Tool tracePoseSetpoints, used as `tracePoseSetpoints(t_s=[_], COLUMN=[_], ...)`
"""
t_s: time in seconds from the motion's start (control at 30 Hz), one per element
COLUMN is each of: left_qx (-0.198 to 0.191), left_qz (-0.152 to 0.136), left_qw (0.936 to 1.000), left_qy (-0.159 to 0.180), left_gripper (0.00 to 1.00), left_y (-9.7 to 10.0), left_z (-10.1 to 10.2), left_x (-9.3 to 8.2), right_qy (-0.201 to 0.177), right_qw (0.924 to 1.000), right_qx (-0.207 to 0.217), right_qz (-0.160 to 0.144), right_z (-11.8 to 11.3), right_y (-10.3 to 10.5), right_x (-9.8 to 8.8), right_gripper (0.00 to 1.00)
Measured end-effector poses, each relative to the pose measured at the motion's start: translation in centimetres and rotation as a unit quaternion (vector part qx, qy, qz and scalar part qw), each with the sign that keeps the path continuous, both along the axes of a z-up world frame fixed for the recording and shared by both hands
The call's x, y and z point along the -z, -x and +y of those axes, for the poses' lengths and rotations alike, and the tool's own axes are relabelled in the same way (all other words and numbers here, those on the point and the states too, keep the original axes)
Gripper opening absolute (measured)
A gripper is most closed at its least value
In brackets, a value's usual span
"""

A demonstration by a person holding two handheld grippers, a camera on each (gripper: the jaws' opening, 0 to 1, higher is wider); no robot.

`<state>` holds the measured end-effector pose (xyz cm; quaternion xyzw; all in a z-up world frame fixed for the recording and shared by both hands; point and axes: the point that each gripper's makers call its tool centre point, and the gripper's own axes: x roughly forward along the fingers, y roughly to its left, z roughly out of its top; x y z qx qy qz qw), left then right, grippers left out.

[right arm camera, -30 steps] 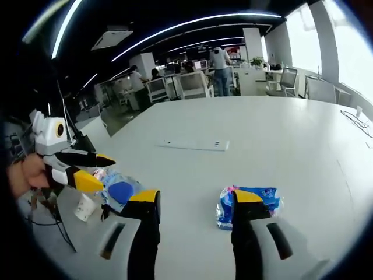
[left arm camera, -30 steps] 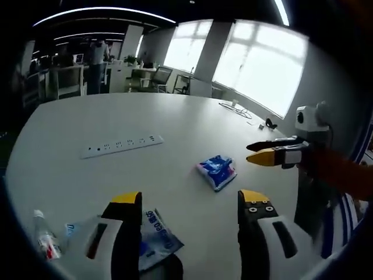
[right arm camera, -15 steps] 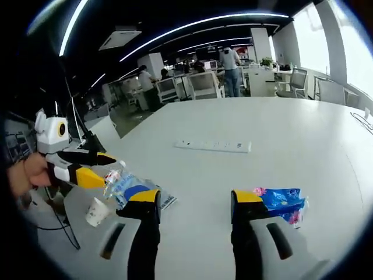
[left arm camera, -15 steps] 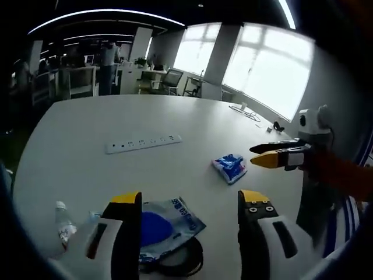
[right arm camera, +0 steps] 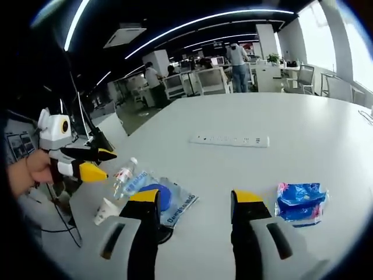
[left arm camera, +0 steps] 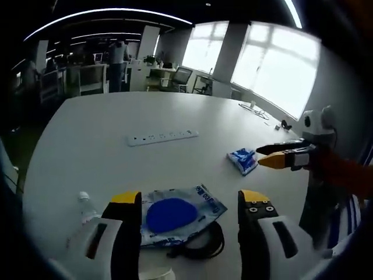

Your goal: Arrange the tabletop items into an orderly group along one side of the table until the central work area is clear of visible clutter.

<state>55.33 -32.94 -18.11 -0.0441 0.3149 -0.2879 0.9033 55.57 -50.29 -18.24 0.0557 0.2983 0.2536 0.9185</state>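
Both tongs are hovering open and empty over the tabletop (left arm camera: 87,134), the left tongs (left arm camera: 189,201) framing the pouch (left arm camera: 178,213), probably because it is the next item to shift. The pouch is lying over a black cable (left arm camera: 204,251) beside the bottle (right arm camera: 123,175) and a cup (right arm camera: 105,211), the makings of an edge group; the blue pack (right arm camera: 300,201) is sitting apart from the pouch, toward the power strip (right arm camera: 230,140), beside the right tongs (right arm camera: 195,201), likely awaiting collection

white table (left arm camera: 105,125) with scattered packets (left arm camera: 243,160)
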Motion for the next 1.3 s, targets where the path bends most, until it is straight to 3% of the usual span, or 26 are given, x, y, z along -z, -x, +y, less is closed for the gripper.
tracePoseSetpoints(t_s=[0.47, 1.3], left_qx=[-0.017, 0.005], left_qz=[0.024, 0.092], left_qw=[0.9993, 0.9942], left_qy=[-0.025, -0.056], left_gripper=[0.65, 0.60], left_y=[-1.3, -4.0], left_z=[4.3, 5.0], left_x=[2.7, 8.8], right_qy=[-0.008, -0.015], right_qw=[0.9994, 0.9961], right_qx=[-0.009, 0.000], right_qz=[0.033, 0.087], right_z=[2.9, 4.6], right_y=[-0.1, 0.1], right_x=[3.5, 8.7], right_gripper=[0.47, 0.44])
